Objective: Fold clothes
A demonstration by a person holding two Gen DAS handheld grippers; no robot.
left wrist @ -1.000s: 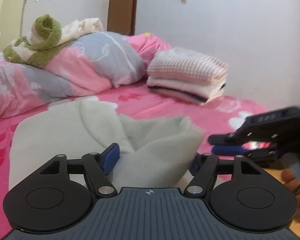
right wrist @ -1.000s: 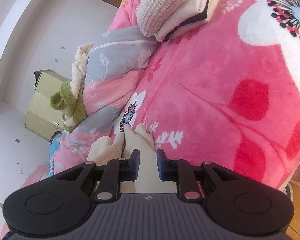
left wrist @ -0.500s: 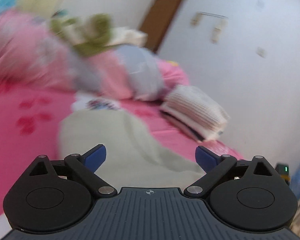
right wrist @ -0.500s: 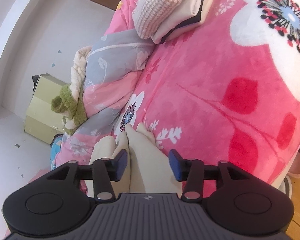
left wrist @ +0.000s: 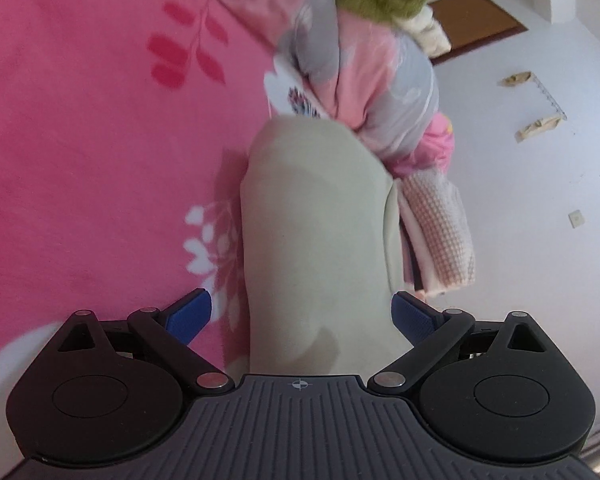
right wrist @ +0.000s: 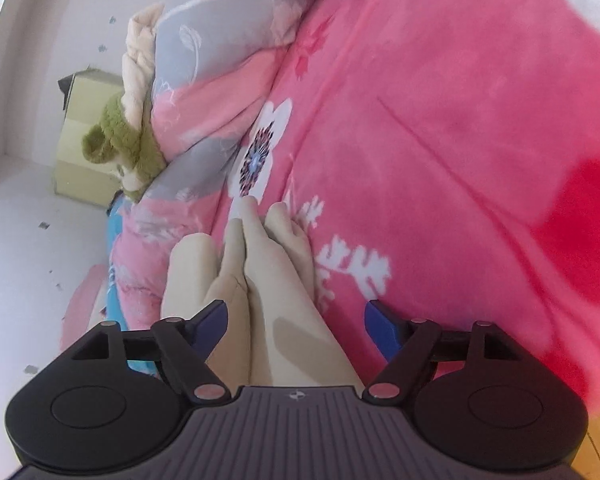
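Both grippers have let go since a second ago: the right gripper (right wrist: 296, 320), then nearly closed over the cloth, now stands with its blue fingers (right wrist: 212, 320) spread wide and nothing between them pinched; the left gripper (left wrist: 300, 316), also gaping and holding nothing, has rolled so its view looks along the garment instead of across the bed.

That pale beige garment (left wrist: 316, 220) lies on the pink floral bed cover (left wrist: 100, 140), doubled into a long narrow strip in the left wrist view, its far end near the rolled quilt (left wrist: 380, 80) and its side next to a stack of folded clothes (left wrist: 436, 232). From the right wrist view the same cloth (right wrist: 268, 272) shows several soft rounded ridges bunched side by side.

It looks like light, limp fleece: no stiffness, so it will sag and drape from any single pinch, and the plush cover may drag on it. Best hold, I judge, is at an edge or corner of the layered end, both layers pinched together, one gripper each side. Whether more folds remain cannot be told.
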